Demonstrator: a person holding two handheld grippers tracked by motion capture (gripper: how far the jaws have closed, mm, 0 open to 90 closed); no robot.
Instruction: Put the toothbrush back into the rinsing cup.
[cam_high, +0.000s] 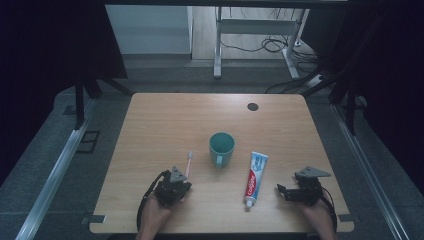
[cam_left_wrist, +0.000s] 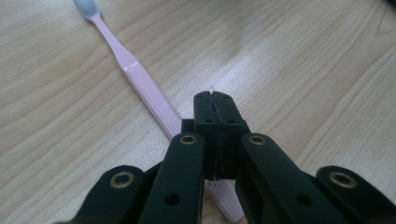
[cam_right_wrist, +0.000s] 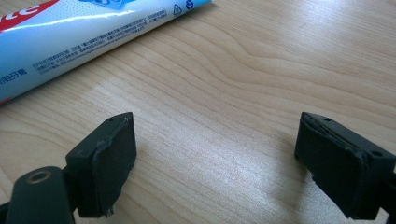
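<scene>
Left tool (cam_left_wrist: 215, 122), jaws pressed together and empty, hovers over the handle of a pink toothbrush (cam_left_wrist: 140, 84) lying flat, near left on the table (cam_high: 165, 120). It looks light, stiff and thin; grip the ribbed handle. Right tool (cam_right_wrist: 215, 163) gapes wide beside the toothpaste tube (cam_right_wrist: 70, 37).

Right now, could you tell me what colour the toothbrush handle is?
Pale pink toothbrush handle, clearest in the left gripper view.
</scene>
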